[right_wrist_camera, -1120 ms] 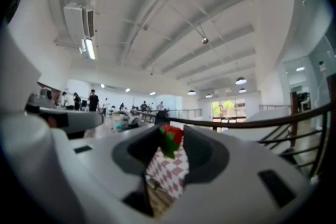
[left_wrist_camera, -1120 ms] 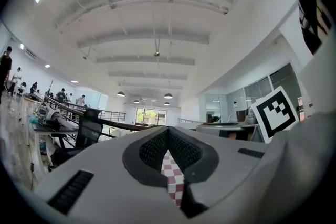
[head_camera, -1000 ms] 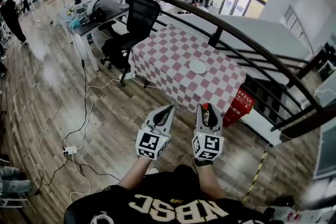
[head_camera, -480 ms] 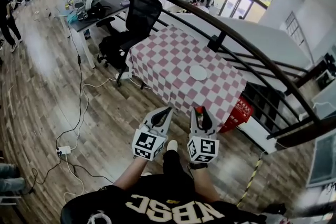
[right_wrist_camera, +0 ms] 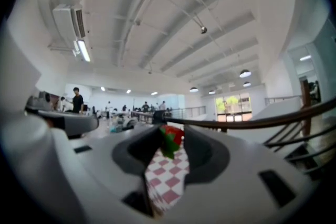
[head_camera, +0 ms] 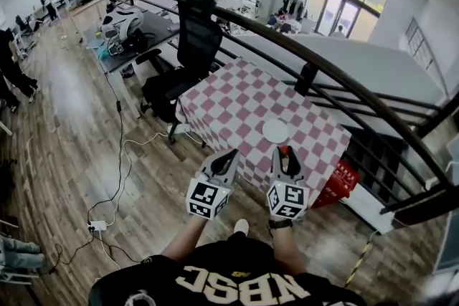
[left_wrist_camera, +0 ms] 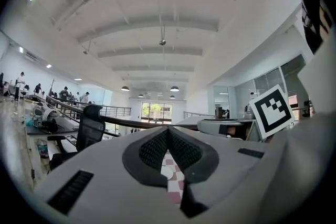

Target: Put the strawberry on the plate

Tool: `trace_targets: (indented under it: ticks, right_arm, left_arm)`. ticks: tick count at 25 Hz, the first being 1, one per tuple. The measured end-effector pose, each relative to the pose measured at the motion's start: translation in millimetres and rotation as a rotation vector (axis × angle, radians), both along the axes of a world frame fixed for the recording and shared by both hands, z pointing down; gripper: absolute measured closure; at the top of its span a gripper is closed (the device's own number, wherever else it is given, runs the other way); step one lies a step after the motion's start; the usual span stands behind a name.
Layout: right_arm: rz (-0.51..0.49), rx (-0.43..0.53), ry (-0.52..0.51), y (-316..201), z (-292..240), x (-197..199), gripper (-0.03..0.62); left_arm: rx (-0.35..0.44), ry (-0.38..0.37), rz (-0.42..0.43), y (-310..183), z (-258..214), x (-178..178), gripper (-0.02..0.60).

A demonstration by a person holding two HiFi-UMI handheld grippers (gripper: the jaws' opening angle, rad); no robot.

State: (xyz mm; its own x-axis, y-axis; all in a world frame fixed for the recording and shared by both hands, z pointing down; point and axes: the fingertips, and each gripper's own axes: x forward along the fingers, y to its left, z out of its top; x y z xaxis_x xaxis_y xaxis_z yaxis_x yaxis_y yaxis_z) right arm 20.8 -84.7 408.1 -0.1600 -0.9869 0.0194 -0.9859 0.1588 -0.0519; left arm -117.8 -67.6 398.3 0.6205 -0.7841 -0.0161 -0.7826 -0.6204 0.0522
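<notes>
Head view: the strawberry [head_camera: 281, 150] is held in the right tongs [head_camera: 285, 154], near the checkered table [head_camera: 237, 93], where the white plate [head_camera: 275, 131] lies bare. Left gripper view: the left tongs [left_wrist_camera: 169, 134] are clenched on nothing. Right gripper view: the strawberry is pinched at the tips, and only the placing is judged left.

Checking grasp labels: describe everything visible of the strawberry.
The strawberry is small and red, with a green leafy cap hanging toward the camera; whether it is real or a toy I cannot tell. It is pinched at the very tips of the right gripper, a jaw closed on either side, and nothing else touches it. It is held in the air, not on the white plate on the checked table ahead. The head view shows only a red sliver.
</notes>
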Motion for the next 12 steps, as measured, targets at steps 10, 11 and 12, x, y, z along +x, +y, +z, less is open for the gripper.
trace_targets:
  ticks: [10,11,12]
  right_arm:
    - [0.009,0.051,-0.012,-96,-1,64,0.444]
    - [0.014,0.053,-0.011,-102,0,72,0.444]
    - [0.02,0.052,-0.012,-109,1,79,0.444]
  left_arm:
    - [-0.004,-0.005,0.004,-103,14,71,0.569]
    - [-0.007,-0.011,0.012,-110,16,81,0.569]
    - [-0.009,-0.019,0.021,-117,19,90,0.569]
